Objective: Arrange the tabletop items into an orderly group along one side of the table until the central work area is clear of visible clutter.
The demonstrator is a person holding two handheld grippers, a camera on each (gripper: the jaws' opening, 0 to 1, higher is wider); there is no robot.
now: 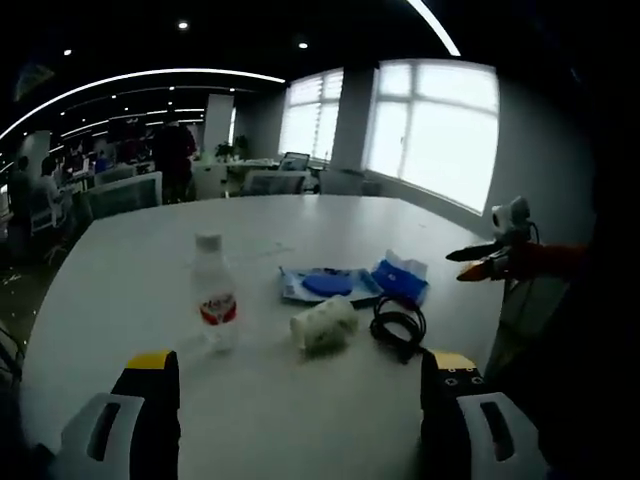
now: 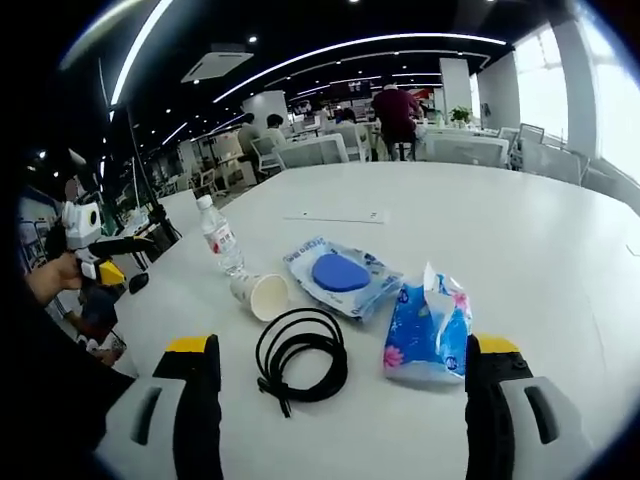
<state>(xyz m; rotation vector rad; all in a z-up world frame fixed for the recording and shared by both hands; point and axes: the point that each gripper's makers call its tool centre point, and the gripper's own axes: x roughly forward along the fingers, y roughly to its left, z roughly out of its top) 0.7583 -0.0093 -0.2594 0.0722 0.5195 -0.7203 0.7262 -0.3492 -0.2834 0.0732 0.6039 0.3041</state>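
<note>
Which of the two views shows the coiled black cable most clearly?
The right gripper view shows it best: the black cable lies close in front of the camera, its whole coil visible on the white table, between the paper cup and the tissue pack. In the left gripper view the cable looks smaller and darker.

The left gripper [image 1: 300, 385] hovers above the near edge of the table [image 1: 130, 270] with its two yellow-tipped jaws spread wide apart and nothing between them. The right gripper [image 2: 340, 375] is held the same way over the table, jaws wide apart and empty. Each gripper also appears at the edge of the other's view, raised beside the table.
</note>
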